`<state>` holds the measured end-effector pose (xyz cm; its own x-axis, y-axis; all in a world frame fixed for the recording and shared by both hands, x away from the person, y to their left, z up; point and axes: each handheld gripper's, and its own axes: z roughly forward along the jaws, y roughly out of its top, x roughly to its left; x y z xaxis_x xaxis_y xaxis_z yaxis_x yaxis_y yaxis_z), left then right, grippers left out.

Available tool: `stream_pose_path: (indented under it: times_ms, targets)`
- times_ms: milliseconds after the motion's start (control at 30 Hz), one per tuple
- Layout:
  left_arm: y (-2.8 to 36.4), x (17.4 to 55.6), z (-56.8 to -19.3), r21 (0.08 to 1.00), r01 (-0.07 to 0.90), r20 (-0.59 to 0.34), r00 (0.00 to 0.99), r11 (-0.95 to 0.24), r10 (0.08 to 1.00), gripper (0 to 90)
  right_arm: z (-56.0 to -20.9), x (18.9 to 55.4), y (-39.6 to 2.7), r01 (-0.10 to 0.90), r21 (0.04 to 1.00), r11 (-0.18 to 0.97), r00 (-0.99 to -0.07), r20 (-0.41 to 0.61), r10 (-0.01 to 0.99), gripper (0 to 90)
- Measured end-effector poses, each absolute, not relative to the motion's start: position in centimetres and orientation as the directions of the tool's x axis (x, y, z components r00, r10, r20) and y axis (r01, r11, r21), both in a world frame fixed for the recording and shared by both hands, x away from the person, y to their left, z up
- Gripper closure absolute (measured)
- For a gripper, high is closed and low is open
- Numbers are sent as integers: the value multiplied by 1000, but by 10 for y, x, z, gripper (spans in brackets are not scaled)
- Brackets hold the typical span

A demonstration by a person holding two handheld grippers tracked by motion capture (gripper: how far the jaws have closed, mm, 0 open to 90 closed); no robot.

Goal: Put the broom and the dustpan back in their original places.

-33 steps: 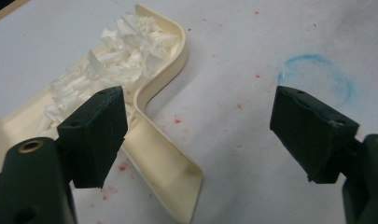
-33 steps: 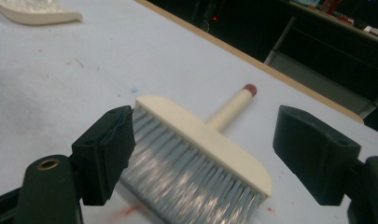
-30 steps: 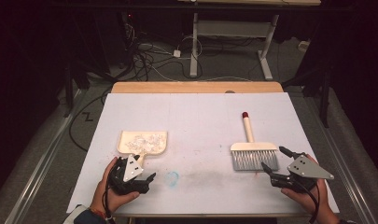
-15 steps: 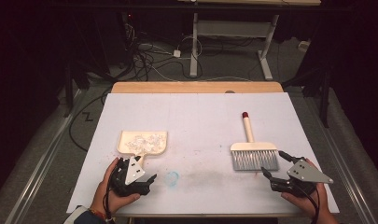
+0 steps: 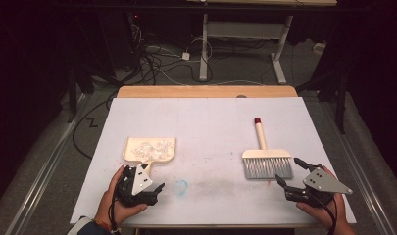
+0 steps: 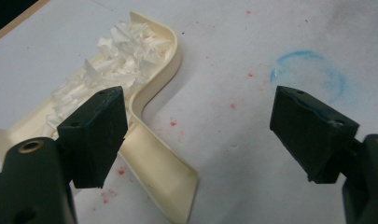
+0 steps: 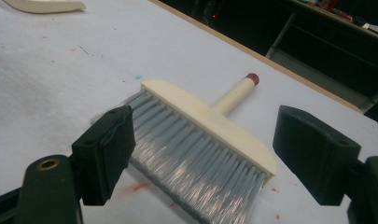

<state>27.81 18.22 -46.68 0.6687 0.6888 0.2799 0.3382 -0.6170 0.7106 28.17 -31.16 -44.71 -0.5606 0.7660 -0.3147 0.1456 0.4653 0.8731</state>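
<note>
Cream dustpan (image 6: 149,154) heaped with white shavings (image 6: 107,65). Cream-backed brush (image 7: 210,121), grey bristles (image 7: 196,163), dark red cap (image 7: 252,78) on the handle tip. White table cover (image 5: 206,127), flecked red, smudged grey, marked with a blue ring (image 6: 310,72). Black pads (image 6: 95,133) on both grippers.

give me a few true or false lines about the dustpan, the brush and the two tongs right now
1. The dustpan holds white scraps. True.
2. The left tongs are shut on the dustpan's handle. False: their jaws stand open, with the handle beside one jaw.
3. The brush lies flat on the table, its bristles toward the person. True.
4. The right tongs grip the brush handle. False: they are open, near the bristles, and hold nothing.
5. A blue ring mark lies inside the dustpan. False: it is on the table, near the left tongs.
</note>
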Motion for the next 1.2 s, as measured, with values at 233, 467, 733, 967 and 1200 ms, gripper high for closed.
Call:
stream_pose_path:
  times_ms: [233,467,733,967,1200]
  targets:
    - [183,278,-467,714,339,276,668,-612,691,185,-446,281,-311,141,876,461,-560,-313,767,214]
    - [183,278,-467,713,340,275,670,-614,690,185,-446,281,-310,143,875,462,-562,-312,766,214]
    - [182,280,-467,712,342,274,669,-614,691,185,-447,281,-311,148,870,470,-565,-316,762,214]
    - [180,282,-467,710,343,273,670,-614,690,185,-448,281,-312,151,868,474,-564,-318,762,214]
    - [179,283,-467,710,343,272,672,-615,689,185,-448,281,-312,155,865,478,-562,-320,762,214]
